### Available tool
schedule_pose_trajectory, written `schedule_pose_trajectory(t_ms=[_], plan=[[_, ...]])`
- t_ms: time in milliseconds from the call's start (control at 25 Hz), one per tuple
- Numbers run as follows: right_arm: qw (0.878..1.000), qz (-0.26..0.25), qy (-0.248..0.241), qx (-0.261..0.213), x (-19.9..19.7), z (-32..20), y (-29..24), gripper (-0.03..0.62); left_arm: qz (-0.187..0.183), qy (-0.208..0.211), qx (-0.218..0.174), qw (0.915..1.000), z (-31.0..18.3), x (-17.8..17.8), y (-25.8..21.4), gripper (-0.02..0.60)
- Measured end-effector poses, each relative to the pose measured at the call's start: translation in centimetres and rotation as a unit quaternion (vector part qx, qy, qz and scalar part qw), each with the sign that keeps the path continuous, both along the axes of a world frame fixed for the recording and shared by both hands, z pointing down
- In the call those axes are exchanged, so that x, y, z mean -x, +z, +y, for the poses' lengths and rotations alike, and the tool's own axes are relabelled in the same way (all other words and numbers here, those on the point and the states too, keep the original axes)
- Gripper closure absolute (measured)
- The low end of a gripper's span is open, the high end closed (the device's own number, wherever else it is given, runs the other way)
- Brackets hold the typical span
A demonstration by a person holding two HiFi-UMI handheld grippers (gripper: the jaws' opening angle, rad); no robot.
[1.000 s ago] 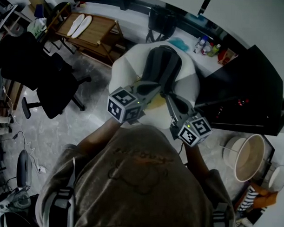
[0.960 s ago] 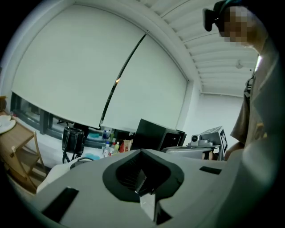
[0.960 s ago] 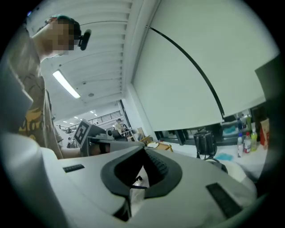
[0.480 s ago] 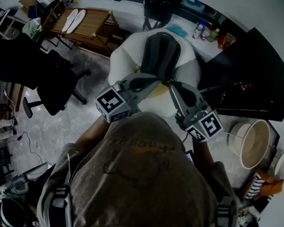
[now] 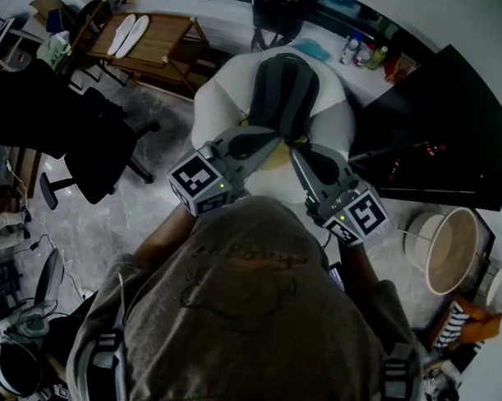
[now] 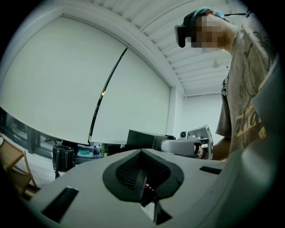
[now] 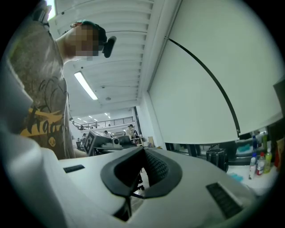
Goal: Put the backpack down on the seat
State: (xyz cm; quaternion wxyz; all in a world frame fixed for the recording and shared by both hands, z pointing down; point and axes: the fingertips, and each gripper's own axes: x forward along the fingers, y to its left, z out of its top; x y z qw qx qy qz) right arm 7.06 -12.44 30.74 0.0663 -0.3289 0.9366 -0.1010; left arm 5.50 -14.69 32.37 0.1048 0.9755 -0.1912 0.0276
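1. Grey speckled floor (image 5: 110,223) is spreading out beneath a cluttered workroom, and the person's brown T-shirt (image 5: 239,318) is filling the nearest part of the head view.
2. Just beyond the shirt, the left hand-held gripper (image 5: 272,139) and the right hand-held gripper (image 5: 295,153) are angling in towards the seat from either side. Their marker cubes are showing larger and closer to the chest than a second ago, so both seem to be drawing back and upward.
3. Each hand-held gripper is holding its jaws pressed together. The left hand-held gripper (image 6: 141,153) is tilting up at blinds and ceiling in its own view, with its tips meeting and no strap showing between them. The right hand-held gripper (image 7: 143,151) is doing the same.
4. Past the tips, the backpack (image 5: 281,94) is lying lengthwise on the white seat (image 5: 217,104). It is resting where it lay a second ago while the grippers are retreating.
5. Judging from that, the put-down is looking finished, and only clearing away is remaining.
6. Farther off, a black office chair (image 5: 89,140) is standing to the left. A wooden table (image 5: 165,57) is carrying two pale flat shapes, and bottles (image 5: 363,56) are lining the far edge.
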Motion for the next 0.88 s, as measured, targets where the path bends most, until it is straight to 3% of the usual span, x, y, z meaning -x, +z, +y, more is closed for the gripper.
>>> schedule_pose_trajectory(t_ms=[640,880], plan=[[0.999,0.016,-0.043,0.019,1.3,-0.1,1.1,0.597,0.0,-0.013,0.01,0.9999,0.0,0.4,1.5,0.581],[0.998,0.022,-0.06,0.019,2.2,-0.8,1.3,0.597,0.001,-0.04,0.024,0.9989,-0.9,0.9,1.0,0.581]])
